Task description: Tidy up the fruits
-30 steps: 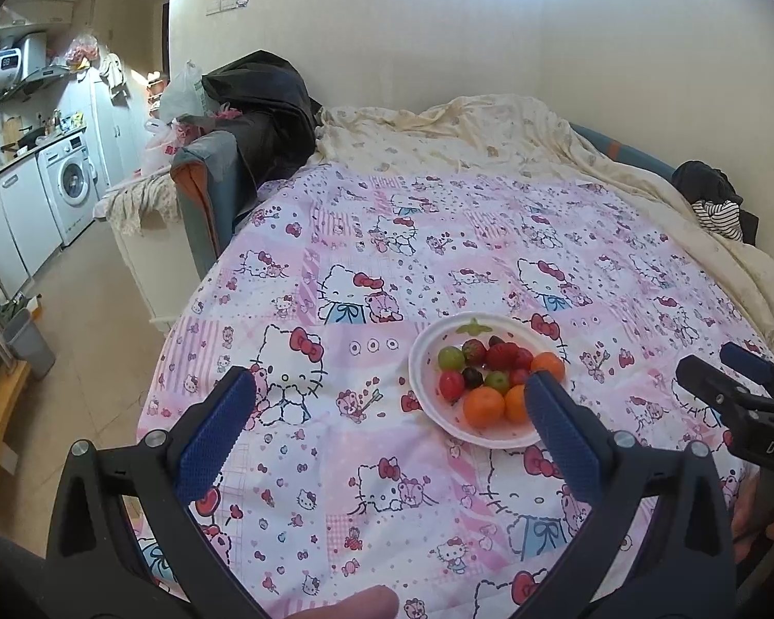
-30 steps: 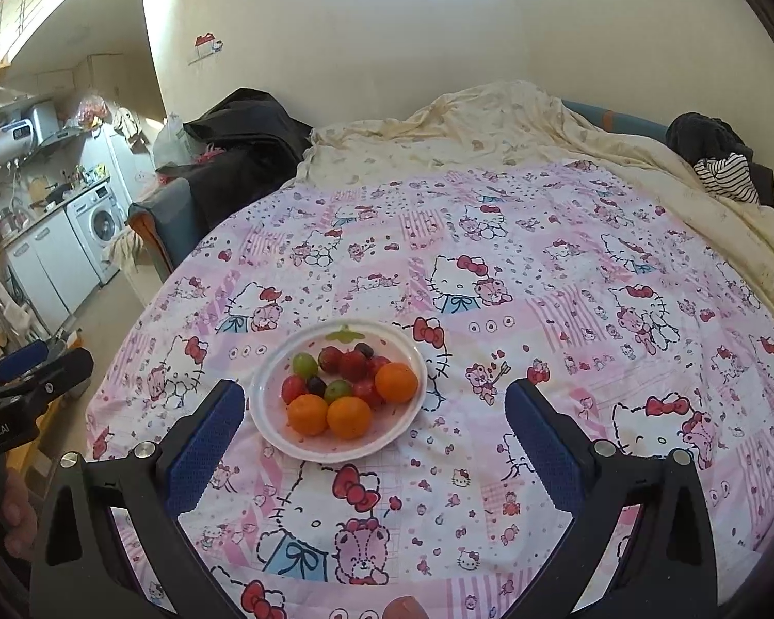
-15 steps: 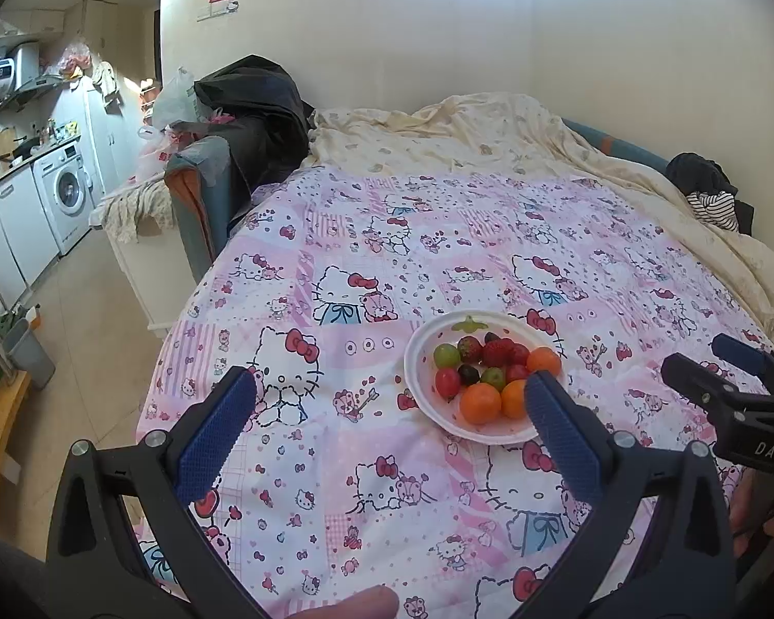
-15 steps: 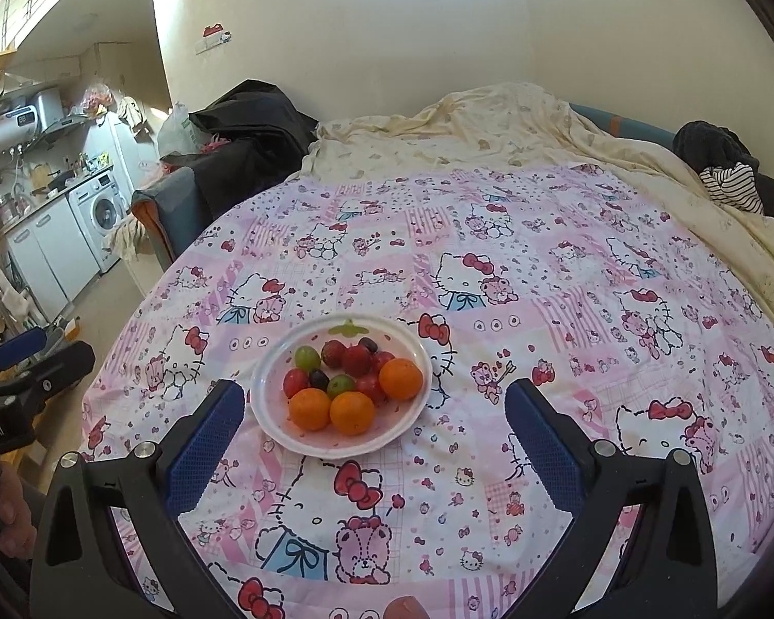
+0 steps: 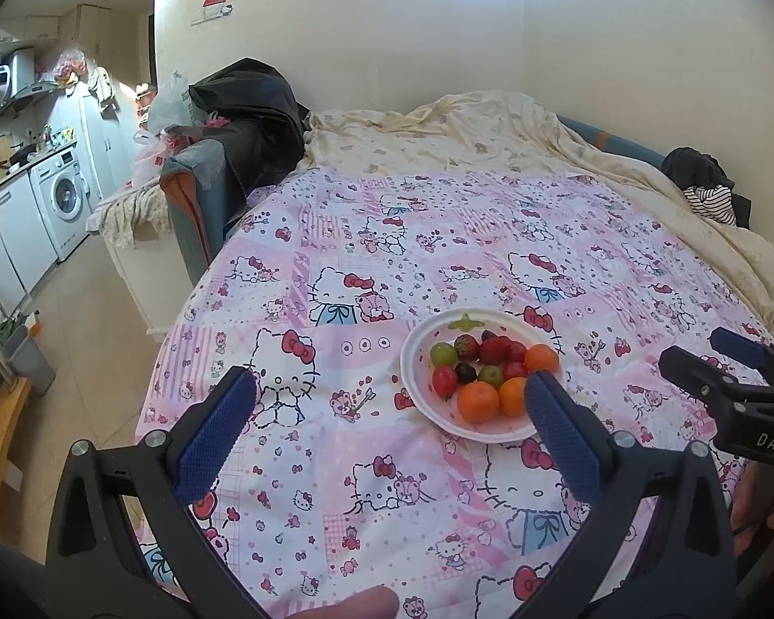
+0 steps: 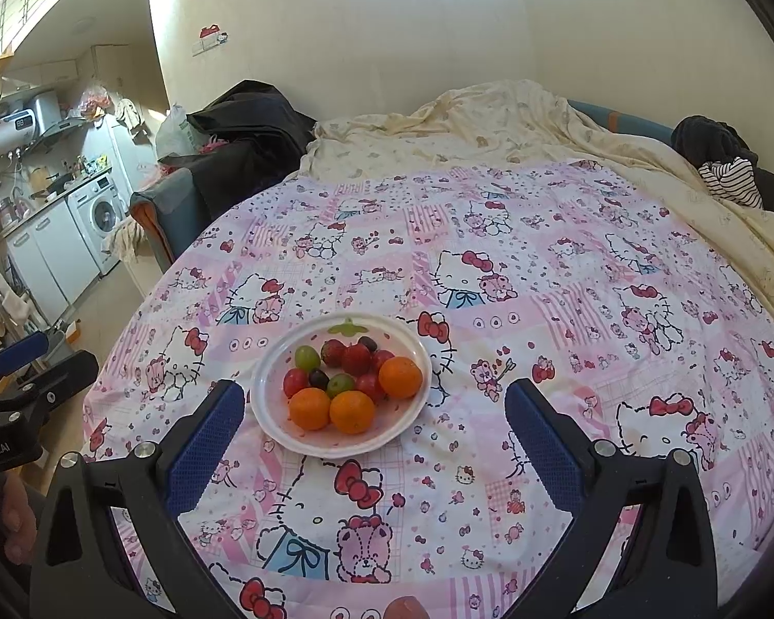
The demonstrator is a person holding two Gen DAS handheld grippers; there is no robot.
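Plate (image 6: 278, 418) of fruit near bed's (image 6: 567, 237) near-left corner. Both hand-held grippers, left (image 5: 394, 430) and right (image 6: 374, 438), wide, empty, short of it. Oranges (image 6: 352, 411) firm: grip across middle. Grapes (image 6: 307, 357), strawberries (image 6: 357, 358) soft, likely slippery: pinch lightly.

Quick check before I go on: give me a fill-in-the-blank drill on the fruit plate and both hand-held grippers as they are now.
1. The white plate holds ____ oranges.
2. The plate rests on a ____ patterned with cartoon cats.
3. The left hand-held gripper and the right hand-held gripper are both ____.
4. Neither holds any ____.

Missing: three; bedspread; open; fruit
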